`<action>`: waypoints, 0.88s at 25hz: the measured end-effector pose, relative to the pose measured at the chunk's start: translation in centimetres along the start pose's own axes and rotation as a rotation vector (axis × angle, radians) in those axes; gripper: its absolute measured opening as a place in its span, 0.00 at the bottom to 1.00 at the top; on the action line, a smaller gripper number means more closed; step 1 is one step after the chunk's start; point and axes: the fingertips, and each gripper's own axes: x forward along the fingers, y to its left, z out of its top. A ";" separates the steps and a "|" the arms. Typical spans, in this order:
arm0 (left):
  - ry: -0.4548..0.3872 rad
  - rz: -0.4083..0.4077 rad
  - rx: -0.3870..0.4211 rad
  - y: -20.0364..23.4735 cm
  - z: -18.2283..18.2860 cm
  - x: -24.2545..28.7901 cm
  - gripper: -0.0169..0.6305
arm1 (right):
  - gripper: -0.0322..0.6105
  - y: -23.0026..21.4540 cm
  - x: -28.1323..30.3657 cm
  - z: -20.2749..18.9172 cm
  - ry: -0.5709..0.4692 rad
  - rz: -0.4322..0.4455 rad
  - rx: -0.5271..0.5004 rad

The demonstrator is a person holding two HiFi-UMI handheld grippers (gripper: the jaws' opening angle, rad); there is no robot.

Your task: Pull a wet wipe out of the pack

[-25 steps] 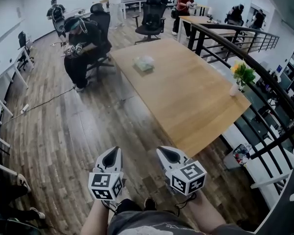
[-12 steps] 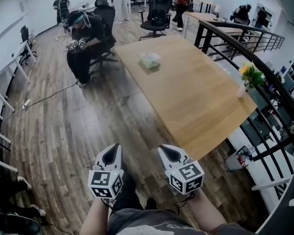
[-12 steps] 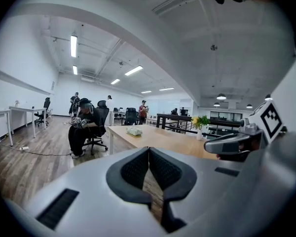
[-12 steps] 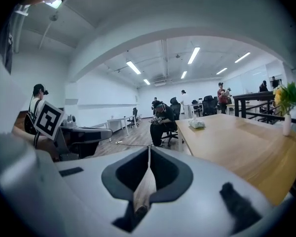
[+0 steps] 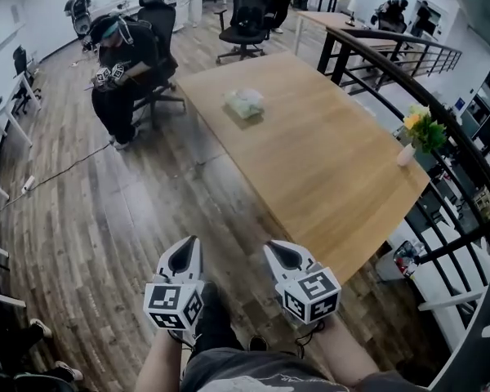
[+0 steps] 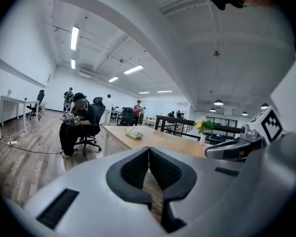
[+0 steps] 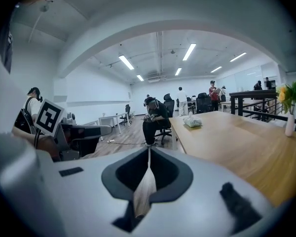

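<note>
The wet wipe pack (image 5: 245, 102), a pale green crumpled packet, lies on the far part of the long wooden table (image 5: 318, 166). It shows small in the left gripper view (image 6: 134, 133) and in the right gripper view (image 7: 192, 122). My left gripper (image 5: 186, 256) and right gripper (image 5: 279, 256) are held low over the wooden floor, well short of the table's near corner. The left gripper (image 6: 148, 149) has its jaw tips touching, with nothing between them. The right gripper (image 7: 149, 149) is shut the same way and empty.
A vase of yellow flowers (image 5: 416, 133) stands at the table's right edge, next to a black railing (image 5: 408, 72). A seated person (image 5: 122, 60) on an office chair is beside the table's far left corner. Another chair (image 5: 245, 19) stands beyond. A cable (image 5: 73, 170) crosses the floor.
The head view has shifted forward and left, so the table and the pack sit a little nearer. Both grippers stay shut in the same place before me.
</note>
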 end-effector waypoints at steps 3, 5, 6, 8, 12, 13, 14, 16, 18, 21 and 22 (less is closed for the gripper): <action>0.013 0.000 -0.005 2.5 0.3 2.8 0.05 | 0.09 -1.2 3.0 0.4 0.012 -0.007 0.029; 0.014 -0.005 -0.011 4.1 1.1 4.7 0.05 | 0.09 -2.1 5.0 0.9 0.024 -0.019 0.041; 0.014 -0.010 -0.015 4.8 1.5 5.7 0.05 | 0.09 -2.5 6.0 1.4 0.027 -0.027 0.045; 0.021 -0.021 -0.016 6.3 2.3 7.4 0.05 | 0.09 -3.3 8.0 2.6 0.028 -0.041 0.054; 0.032 -0.058 -0.017 8.7 4.0 10.6 0.05 | 0.09 -4.6 11.4 4.9 0.028 -0.075 0.082; 0.031 -0.068 -0.020 9.4 4.5 11.4 0.05 | 0.09 -4.9 12.3 5.4 0.028 -0.085 0.088; 0.030 -0.076 -0.022 10.0 4.9 12.3 0.05 | 0.09 -5.2 13.1 5.8 0.029 -0.095 0.092; 0.032 -0.092 -0.024 11.4 5.6 13.8 0.05 | 0.09 -5.7 14.9 6.7 0.032 -0.113 0.098; 0.035 -0.106 -0.024 12.7 6.2 15.2 0.05 | 0.09 -6.2 16.6 7.4 0.035 -0.129 0.103; 0.035 -0.120 -0.037 14.9 7.1 17.0 0.05 | 0.09 -6.7 18.9 8.4 0.041 -0.152 0.113; 0.037 -0.124 -0.042 15.6 7.4 17.5 0.05 | 0.09 -6.8 19.6 8.7 0.043 -0.161 0.115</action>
